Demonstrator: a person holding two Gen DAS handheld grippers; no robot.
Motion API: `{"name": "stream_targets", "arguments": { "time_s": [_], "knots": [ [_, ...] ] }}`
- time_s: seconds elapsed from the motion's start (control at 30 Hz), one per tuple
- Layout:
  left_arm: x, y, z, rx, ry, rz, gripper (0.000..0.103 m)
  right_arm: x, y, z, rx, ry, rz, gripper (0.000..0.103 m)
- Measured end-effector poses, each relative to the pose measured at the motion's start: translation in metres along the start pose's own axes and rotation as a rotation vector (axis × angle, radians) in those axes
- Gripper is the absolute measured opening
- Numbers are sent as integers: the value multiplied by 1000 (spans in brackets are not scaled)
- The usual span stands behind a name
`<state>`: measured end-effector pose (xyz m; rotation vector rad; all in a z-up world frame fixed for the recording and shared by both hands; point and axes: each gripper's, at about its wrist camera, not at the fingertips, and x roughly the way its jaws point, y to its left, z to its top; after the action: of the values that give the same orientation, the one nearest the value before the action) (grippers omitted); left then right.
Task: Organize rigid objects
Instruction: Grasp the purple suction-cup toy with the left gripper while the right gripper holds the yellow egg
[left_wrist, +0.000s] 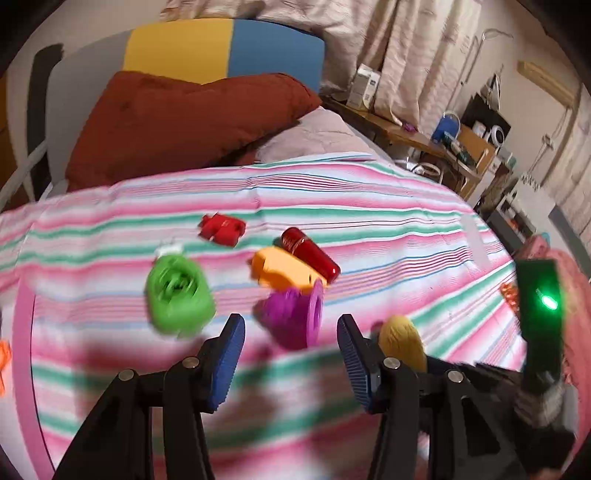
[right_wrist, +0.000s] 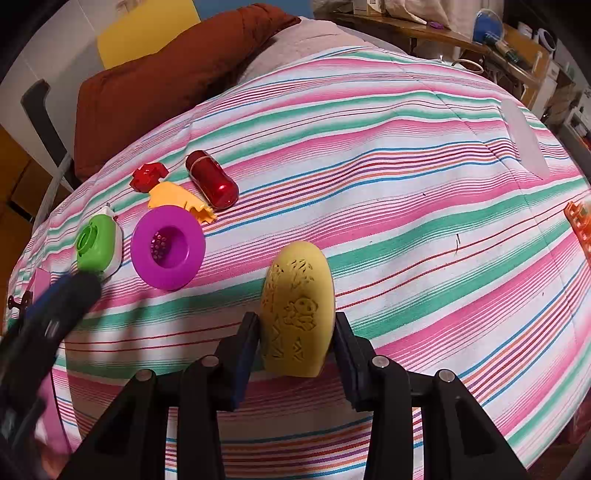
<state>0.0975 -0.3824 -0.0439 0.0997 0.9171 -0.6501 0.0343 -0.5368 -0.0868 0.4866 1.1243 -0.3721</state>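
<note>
Gripping the yellow carved egg, right claw (pads pressed), left claw open, empty.

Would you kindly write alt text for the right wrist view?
The right gripper has its jaws closed on a yellow carved oval over a striped bedspread. Behind it to the left lie a purple dish, green piece and red capsule.

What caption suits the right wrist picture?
Right gripper clamps a carved yellow egg-shaped piece above the striped bedspread.
</note>
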Motion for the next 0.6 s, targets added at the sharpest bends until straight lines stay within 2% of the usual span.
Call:
{"name": "stream_targets", "arguments": {
  "time_s": [0.17,0.3,0.47,0.6],
  "knots": [
    [25,-4,12,22,19,35,52,-2,-3,-2,18,10,12,41],
    [30,1,7,26,21,8,30,4,1,3,16,11,8,41],
    [22,2,-12,81,15,17,21,5,1,4,21,10,13,41],
    [14,16,-32,85,25,28,21,3,0,2,24,5,13,41]
  ]
}}
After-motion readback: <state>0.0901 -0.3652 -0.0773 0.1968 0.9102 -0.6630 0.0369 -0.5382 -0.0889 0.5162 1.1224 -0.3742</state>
